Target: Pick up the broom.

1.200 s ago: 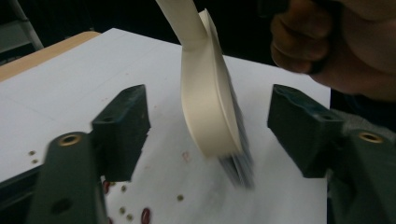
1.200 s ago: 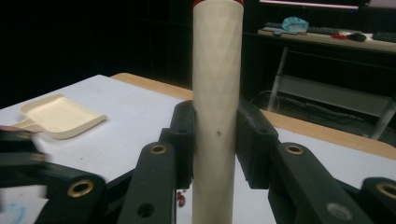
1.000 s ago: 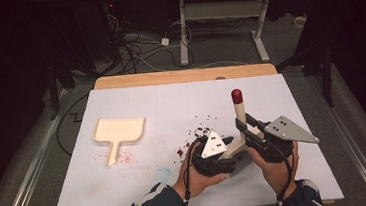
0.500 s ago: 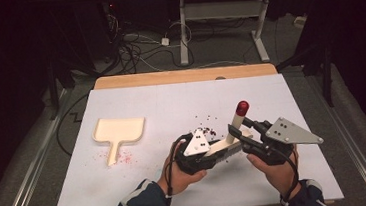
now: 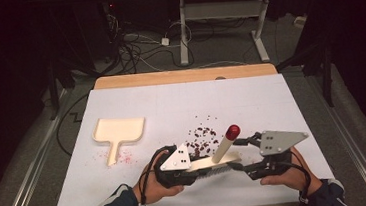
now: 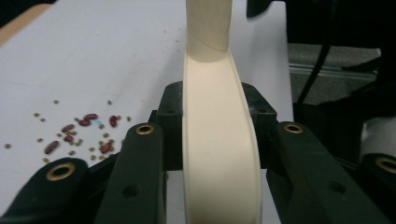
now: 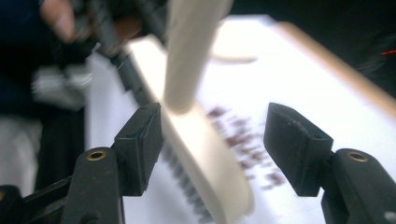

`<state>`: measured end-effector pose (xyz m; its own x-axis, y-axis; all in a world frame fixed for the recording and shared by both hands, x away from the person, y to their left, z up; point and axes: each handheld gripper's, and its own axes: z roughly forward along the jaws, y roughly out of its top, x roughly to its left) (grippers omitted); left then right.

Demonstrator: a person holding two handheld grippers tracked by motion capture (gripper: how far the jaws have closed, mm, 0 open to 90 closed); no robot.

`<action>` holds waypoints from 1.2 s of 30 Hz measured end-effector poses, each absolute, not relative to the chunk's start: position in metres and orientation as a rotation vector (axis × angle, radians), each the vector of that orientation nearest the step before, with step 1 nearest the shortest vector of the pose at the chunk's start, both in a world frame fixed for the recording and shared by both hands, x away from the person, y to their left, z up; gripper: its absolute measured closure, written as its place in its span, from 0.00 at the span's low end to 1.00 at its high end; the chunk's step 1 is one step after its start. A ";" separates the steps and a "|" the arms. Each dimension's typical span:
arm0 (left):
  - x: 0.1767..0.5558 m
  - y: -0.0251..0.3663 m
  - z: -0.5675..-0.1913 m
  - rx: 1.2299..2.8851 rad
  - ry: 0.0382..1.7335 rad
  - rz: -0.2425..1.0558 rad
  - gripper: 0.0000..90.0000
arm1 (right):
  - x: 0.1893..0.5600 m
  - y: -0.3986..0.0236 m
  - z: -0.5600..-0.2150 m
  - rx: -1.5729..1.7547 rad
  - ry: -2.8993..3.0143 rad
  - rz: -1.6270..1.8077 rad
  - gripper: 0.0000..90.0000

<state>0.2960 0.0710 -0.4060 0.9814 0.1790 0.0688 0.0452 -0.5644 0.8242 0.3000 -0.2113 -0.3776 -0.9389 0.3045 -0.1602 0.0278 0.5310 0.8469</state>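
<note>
Cream plastic brush: lies level between the two hands near the counter's front edge; dark bristles along its underside, a cream handle rising at a slant to a red knob.
Left hand-held gripper: clamped on one end of the brush; in the left gripper view the cream back runs between both black jaws, pressed from each side.
Right hand-held gripper: jaws have just been opening; in the right gripper view the brush lies between the pads with a gap on either side, the left pad close to it, the right pad standing off.
Red beans: scattered on the white counter just behind the brush, small crumbs among them.
Cream dustpan: flat on the counter well to the left, its handle pointing toward the front edge, faint reddish specks beside it.
Blue sleeves: one at each wrist at the counter's front edge.
</note>
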 end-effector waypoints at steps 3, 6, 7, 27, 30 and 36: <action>0.292 0.071 -0.408 2.172 0.105 0.131 0.73 | 0.302 -0.200 -0.390 0.204 2.602 1.332 0.44; 0.289 0.069 -0.409 2.180 0.077 0.125 0.73 | 0.304 -0.194 -0.401 0.157 2.689 1.345 0.47; 0.287 0.067 -0.409 2.182 0.060 0.120 0.73 | 0.305 -0.191 -0.406 0.147 2.719 1.336 0.48; 0.292 0.113 -0.400 2.084 0.327 0.473 0.26 | 0.311 -0.197 -0.403 0.242 2.653 1.303 0.75; 0.292 0.135 -0.405 2.062 0.424 0.542 0.23 | 0.317 -0.205 -0.397 0.297 2.613 1.325 0.75; 0.290 0.173 -0.421 2.077 0.554 0.643 0.22 | 0.326 -0.217 -0.389 0.416 2.519 1.325 0.75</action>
